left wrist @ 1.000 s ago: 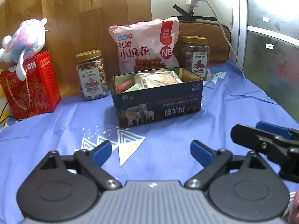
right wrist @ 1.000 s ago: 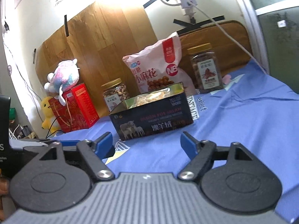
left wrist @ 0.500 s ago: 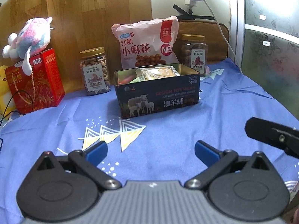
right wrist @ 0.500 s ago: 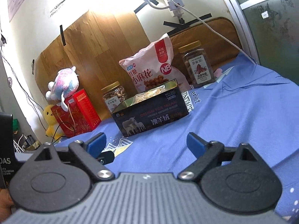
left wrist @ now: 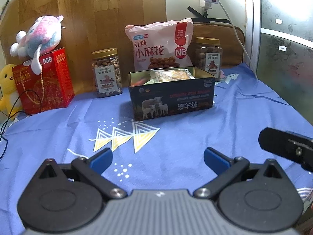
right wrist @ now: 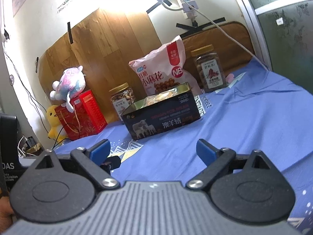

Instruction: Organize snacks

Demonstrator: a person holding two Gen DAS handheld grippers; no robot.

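Observation:
A dark open tin (left wrist: 172,99) with sheep on its side stands on the blue cloth and holds several snack packets (left wrist: 170,75). It also shows in the right wrist view (right wrist: 162,115). Behind it stands a pink snack bag (left wrist: 160,45), a nut jar (left wrist: 106,72) to its left and another jar (left wrist: 208,55) to its right. My left gripper (left wrist: 157,158) is open and empty, well short of the tin. My right gripper (right wrist: 154,150) is open and empty, also short of the tin; it shows at the left wrist view's right edge (left wrist: 287,146).
A red gift box (left wrist: 44,80) with a plush toy (left wrist: 37,37) on top stands at the far left, beside a yellow duck toy (left wrist: 6,88). A wooden board (left wrist: 97,19) backs the row. A white cable (left wrist: 234,29) hangs at the right. The blue cloth (left wrist: 176,137) covers the surface.
Both grippers have drawn back from the tin and risen a little; the tin looks smaller and farther. Both stay open and empty. The objects have not moved.

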